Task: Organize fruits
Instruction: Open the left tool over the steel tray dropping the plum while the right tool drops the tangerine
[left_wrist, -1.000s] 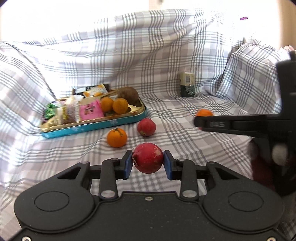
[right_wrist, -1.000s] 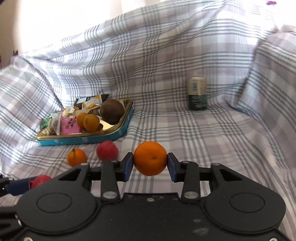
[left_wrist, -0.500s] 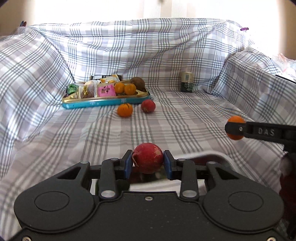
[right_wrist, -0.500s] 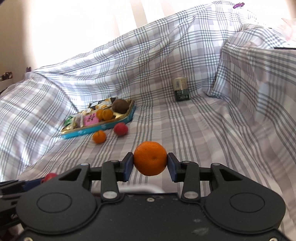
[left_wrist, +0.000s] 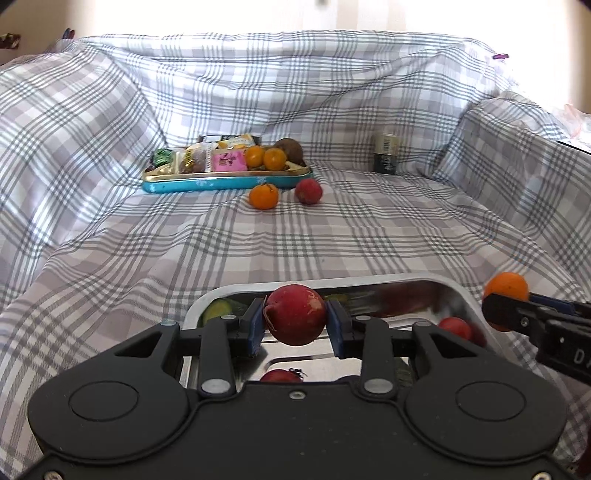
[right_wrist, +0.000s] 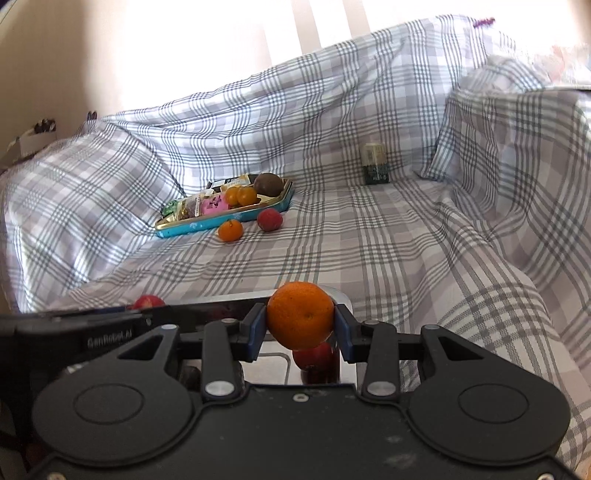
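My left gripper (left_wrist: 295, 319) is shut on a red fruit (left_wrist: 295, 314), held over the far rim of a shiny metal tray (left_wrist: 424, 277) that holds red fruits and a green piece. My right gripper (right_wrist: 300, 321) is shut on an orange (right_wrist: 300, 319) above the same metal tray (right_wrist: 343, 295); in the left wrist view this orange (left_wrist: 506, 286) shows at the tray's right edge. Far back, a loose orange (left_wrist: 263, 196) and a red fruit (left_wrist: 308, 191) lie before a teal tin tray (left_wrist: 221, 183) with snacks, oranges and a brown fruit.
A plaid cloth (left_wrist: 332, 236) covers the whole surface and rises into folds at the back and sides. A small dark can (left_wrist: 385, 158) stands at the back right. The left gripper's arm (right_wrist: 74, 328) reaches across the lower left of the right wrist view.
Both grippers have pulled back from the teal tray, each keeping its fruit. The metal tray has come into view beneath them, and the far fruits look smaller.
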